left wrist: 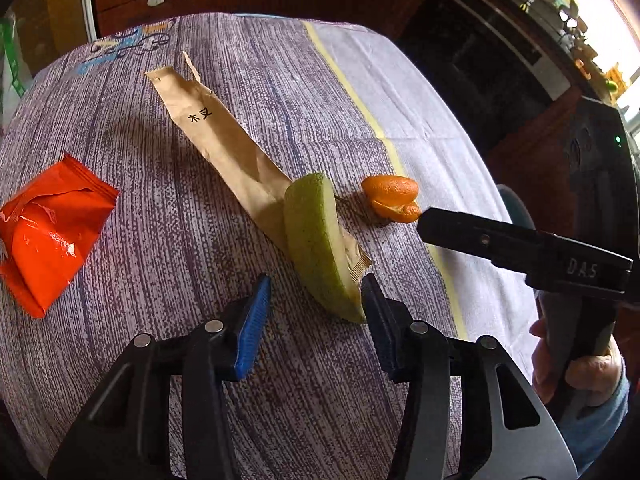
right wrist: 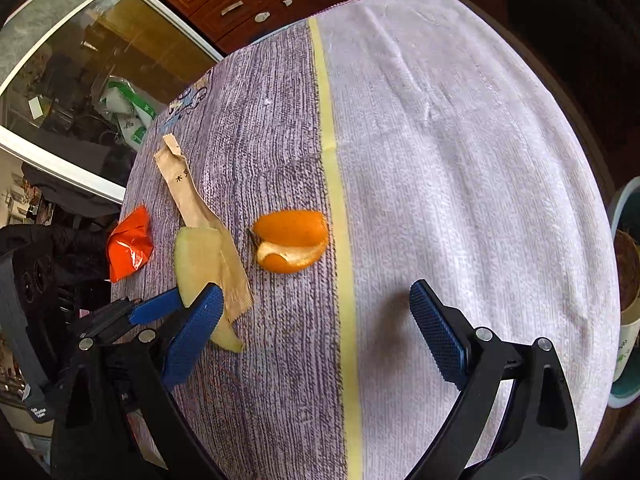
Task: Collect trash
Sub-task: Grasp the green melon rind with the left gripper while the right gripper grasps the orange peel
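A green fruit rind (left wrist: pixel 316 248) stands on edge on the brown paper sleeve (left wrist: pixel 216 144). My left gripper (left wrist: pixel 317 280) is open around the rind's near end: the right pad is at the rind, the left pad stands well apart. An orange peel (left wrist: pixel 392 198) lies just right of it, and a red wrapper (left wrist: pixel 48 232) at far left. My right gripper (right wrist: pixel 316 286) is open wide with nothing between its fingers, just short of the orange peel (right wrist: pixel 292 240). The right wrist view shows the rind (right wrist: pixel 200 264), sleeve (right wrist: pixel 188 196), wrapper (right wrist: pixel 130 244) and one left-gripper pad (right wrist: pixel 156 308).
The table wears a cloth, purple (right wrist: pixel 260 140) on the left and white (right wrist: pixel 460 160) on the right, split by a yellow stripe. A teal bin (right wrist: pixel 624 208) stands off the table's right edge. A hand (left wrist: pixel 580 372) holds the right gripper's handle. Wooden drawers (right wrist: pixel 232 4) are behind.
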Action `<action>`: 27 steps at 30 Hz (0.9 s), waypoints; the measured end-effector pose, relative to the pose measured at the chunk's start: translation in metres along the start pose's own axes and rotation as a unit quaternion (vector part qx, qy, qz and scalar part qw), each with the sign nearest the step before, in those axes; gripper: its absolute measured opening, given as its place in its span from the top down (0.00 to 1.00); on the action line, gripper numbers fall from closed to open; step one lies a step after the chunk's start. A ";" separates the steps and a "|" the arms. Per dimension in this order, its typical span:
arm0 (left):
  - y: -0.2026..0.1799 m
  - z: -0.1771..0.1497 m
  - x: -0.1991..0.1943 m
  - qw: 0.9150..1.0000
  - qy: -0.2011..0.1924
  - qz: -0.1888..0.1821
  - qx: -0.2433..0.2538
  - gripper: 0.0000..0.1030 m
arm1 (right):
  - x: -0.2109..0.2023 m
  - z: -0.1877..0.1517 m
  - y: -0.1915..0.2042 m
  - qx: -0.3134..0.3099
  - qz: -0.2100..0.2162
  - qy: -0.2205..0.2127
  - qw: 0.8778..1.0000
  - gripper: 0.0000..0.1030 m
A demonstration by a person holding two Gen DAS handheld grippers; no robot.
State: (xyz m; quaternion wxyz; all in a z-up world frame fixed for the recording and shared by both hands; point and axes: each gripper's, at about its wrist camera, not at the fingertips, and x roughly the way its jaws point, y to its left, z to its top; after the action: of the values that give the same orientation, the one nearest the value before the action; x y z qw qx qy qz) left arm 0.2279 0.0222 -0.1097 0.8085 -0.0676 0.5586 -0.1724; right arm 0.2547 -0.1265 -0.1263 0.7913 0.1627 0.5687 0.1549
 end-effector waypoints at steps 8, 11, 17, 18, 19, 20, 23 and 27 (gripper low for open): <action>0.006 -0.007 0.000 1.000 0.001 -0.020 -0.005 0.48 | 0.021 0.015 0.033 -0.096 -0.072 -0.039 0.992 0.24; 0.002 -0.005 0.004 1.000 0.002 -0.015 0.002 0.47 | 0.028 0.012 0.039 -0.121 -0.092 -0.037 0.988 0.49; -0.008 0.008 0.016 1.000 0.001 0.007 0.012 0.46 | 0.011 0.005 0.029 -0.109 -0.081 -0.040 0.990 0.77; -0.011 0.010 0.018 1.000 0.001 0.013 0.014 0.46 | 0.007 0.004 0.024 -0.101 -0.079 -0.042 0.991 0.78; -0.014 0.012 0.021 1.000 0.002 0.016 0.016 0.46 | 0.002 0.001 0.019 -0.092 -0.075 -0.043 0.992 0.78; -0.016 0.013 0.023 1.000 0.004 0.018 0.019 0.46 | -0.002 0.000 0.013 -0.081 -0.070 -0.044 0.993 0.78; -0.026 0.015 0.028 0.998 0.004 0.042 0.038 0.46 | -0.010 -0.004 -0.005 -0.049 -0.055 -0.042 0.996 0.78; -0.030 0.010 0.027 0.996 0.003 0.074 0.050 0.85 | -0.017 -0.012 -0.022 -0.019 -0.035 -0.040 0.998 0.78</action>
State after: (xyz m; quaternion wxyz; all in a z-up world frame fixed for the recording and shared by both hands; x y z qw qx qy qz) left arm 0.2393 -0.0164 -0.1210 0.8195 0.0152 0.5555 -0.1399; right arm 0.2396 -0.1525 -0.1248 0.8213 0.1336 0.5388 0.1314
